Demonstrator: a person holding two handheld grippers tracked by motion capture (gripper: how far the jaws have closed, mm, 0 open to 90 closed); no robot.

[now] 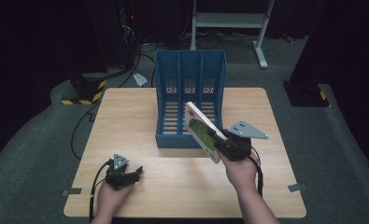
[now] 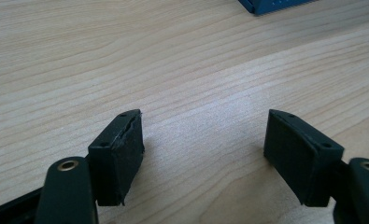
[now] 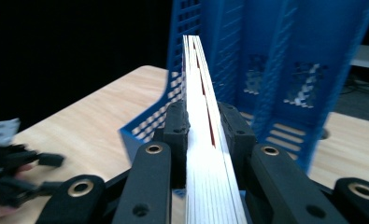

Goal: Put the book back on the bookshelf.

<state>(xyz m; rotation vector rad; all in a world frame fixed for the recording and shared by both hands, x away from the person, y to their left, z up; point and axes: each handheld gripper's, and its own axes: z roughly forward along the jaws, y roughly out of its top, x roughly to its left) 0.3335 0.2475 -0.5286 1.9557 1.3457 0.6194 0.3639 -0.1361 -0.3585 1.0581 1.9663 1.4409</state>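
**Book held at the front of the file rack**

The right gripper clamps a thin picture book, tilted and raised off the tabletop, just in front of the blue three-slot file rack. The left gripper rests low over bare wood, jaws spread wide with nothing between them.

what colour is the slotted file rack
Blue; the slotted plastic file rack shows best in the high view.

Left claw gapes empty over the wooden table.
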